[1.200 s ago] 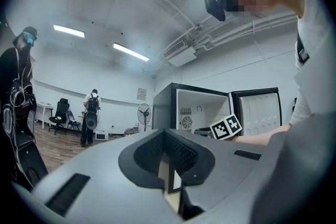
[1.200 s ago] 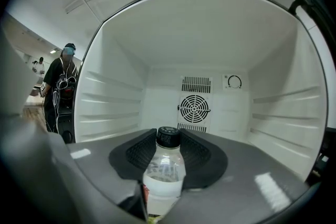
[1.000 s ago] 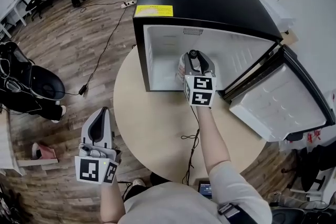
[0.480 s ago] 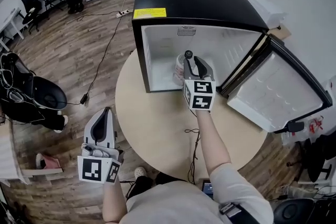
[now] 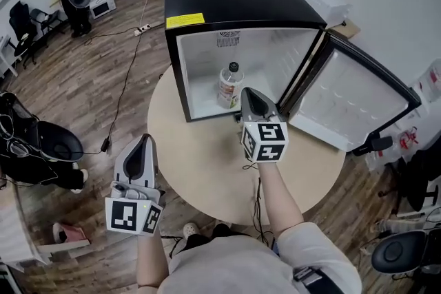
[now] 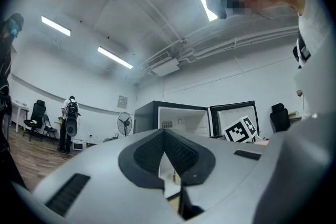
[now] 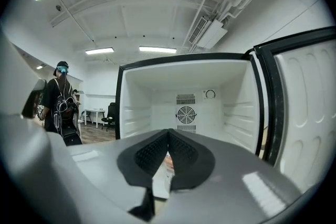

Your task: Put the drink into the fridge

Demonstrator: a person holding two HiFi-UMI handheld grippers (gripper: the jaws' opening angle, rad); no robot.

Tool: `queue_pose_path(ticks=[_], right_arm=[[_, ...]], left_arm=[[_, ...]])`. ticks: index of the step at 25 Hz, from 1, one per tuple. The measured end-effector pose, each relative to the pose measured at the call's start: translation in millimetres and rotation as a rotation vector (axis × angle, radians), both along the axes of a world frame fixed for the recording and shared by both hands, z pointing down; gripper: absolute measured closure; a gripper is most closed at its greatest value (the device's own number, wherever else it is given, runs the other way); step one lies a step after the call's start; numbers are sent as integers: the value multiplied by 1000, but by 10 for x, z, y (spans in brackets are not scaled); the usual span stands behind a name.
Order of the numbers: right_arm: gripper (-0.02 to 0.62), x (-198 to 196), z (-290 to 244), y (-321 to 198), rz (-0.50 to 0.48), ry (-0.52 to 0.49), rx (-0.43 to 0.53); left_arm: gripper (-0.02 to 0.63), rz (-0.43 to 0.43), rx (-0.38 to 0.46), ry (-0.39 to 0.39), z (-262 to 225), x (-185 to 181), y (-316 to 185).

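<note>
Black on the outside and white inside, the small boxy fridge (image 5: 241, 0) stands on the round pale wooden tabletop (image 5: 200, 155). Its door (image 5: 358, 103) is swung wide open to the right. The clear plastic drink bottle with a dark cap (image 5: 230, 85) is already inside. It stands straight up on the fridge floor, close to the front edge.

The right tool (image 5: 247, 93) is just in front of the bottle, with its two jaws pressed together and nothing between them. The left tool (image 5: 144, 141) hangs low by the near edge of the tabletop, well away from the fridge. Its jaws are together and empty too.

What could go wrong? I think the biggest worry is a bump. The right tool's tip is so near the bottle that a small push forward or sideways could knock it over (a tall thin bottle tips easily). Then it might roll out of the open front onto the tabletop.

The door is not shut yet, so the cold can get out. If someone pushes it shut with a tool, the smooth closed tip could slip off the door. A hard slam might also shake the bottle until it falls.

Counting it all up, I see one fridge, one door, one bottle, one tabletop and two tools.
</note>
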State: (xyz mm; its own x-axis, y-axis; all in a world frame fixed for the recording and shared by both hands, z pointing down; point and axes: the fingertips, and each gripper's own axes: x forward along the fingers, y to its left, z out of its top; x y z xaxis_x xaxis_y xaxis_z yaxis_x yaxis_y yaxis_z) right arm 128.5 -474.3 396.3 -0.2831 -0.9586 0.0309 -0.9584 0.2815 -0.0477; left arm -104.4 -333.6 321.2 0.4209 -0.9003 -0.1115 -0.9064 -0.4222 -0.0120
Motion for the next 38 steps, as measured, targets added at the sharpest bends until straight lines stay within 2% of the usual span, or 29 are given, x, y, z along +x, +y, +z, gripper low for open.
queue_pose_path(ticks=[17,27,38], right_arm=[[584,-65,-292,1187,61,-13,51],[584,-48,-494,1624,121,-14,93],[584,-40,-661,2068,191,32,151]], left_arm=[[611,190,43,42,-139,181,96],[612,243,60,67,-237,132,170],[611,304,66,78,-272,181,345]])
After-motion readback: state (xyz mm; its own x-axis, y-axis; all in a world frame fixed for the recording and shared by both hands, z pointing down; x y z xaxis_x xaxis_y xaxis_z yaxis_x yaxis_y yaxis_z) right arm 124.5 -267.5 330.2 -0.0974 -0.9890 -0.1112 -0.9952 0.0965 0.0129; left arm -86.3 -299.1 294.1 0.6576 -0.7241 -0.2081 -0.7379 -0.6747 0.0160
